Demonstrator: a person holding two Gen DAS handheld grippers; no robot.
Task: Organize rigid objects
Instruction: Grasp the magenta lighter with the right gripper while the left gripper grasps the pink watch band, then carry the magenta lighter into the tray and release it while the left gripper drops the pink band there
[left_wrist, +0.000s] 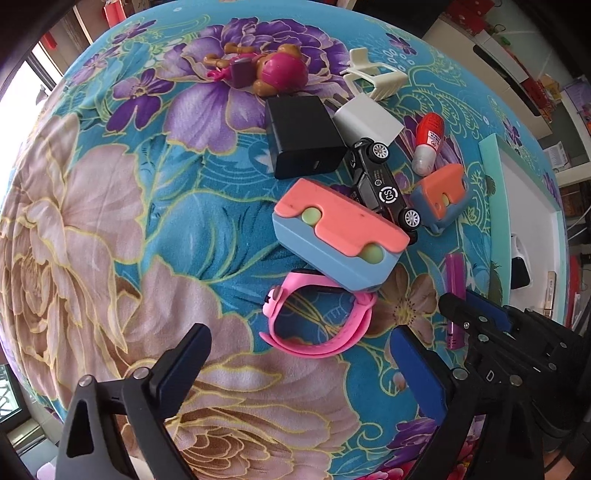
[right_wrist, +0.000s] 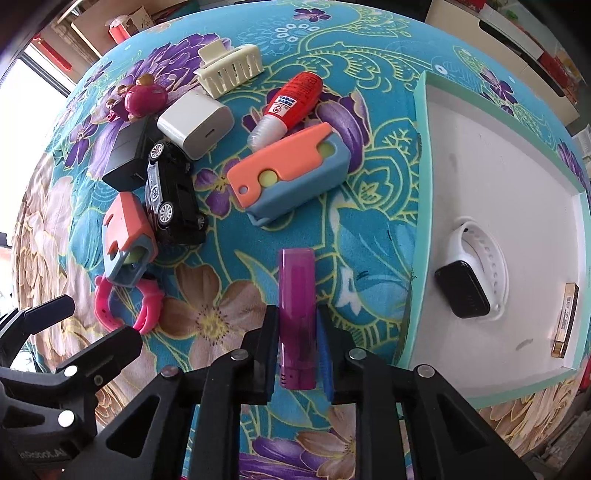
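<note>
My right gripper (right_wrist: 297, 328) is shut on a purple tube (right_wrist: 296, 306) that lies on the flowered cloth; the tube also shows in the left wrist view (left_wrist: 455, 291). My left gripper (left_wrist: 301, 350) is open and empty, its fingers either side of a pink watch (left_wrist: 321, 321), a little short of it. The watch also shows in the right wrist view (right_wrist: 122, 310). A large orange-and-blue box (left_wrist: 338, 236) lies just past the watch. A white tray (right_wrist: 498, 206) with a teal rim holds a white-strapped smartwatch (right_wrist: 469, 273) and a small gold bar (right_wrist: 565, 317).
A black toy car (left_wrist: 384, 184), black charger (left_wrist: 303, 136), white charger (left_wrist: 369, 118), cream hair clip (left_wrist: 373, 74), red glue bottle (left_wrist: 428, 144), a second orange-and-blue box (right_wrist: 291, 173) and a pink-helmeted doll (left_wrist: 266, 70) lie clustered on the cloth.
</note>
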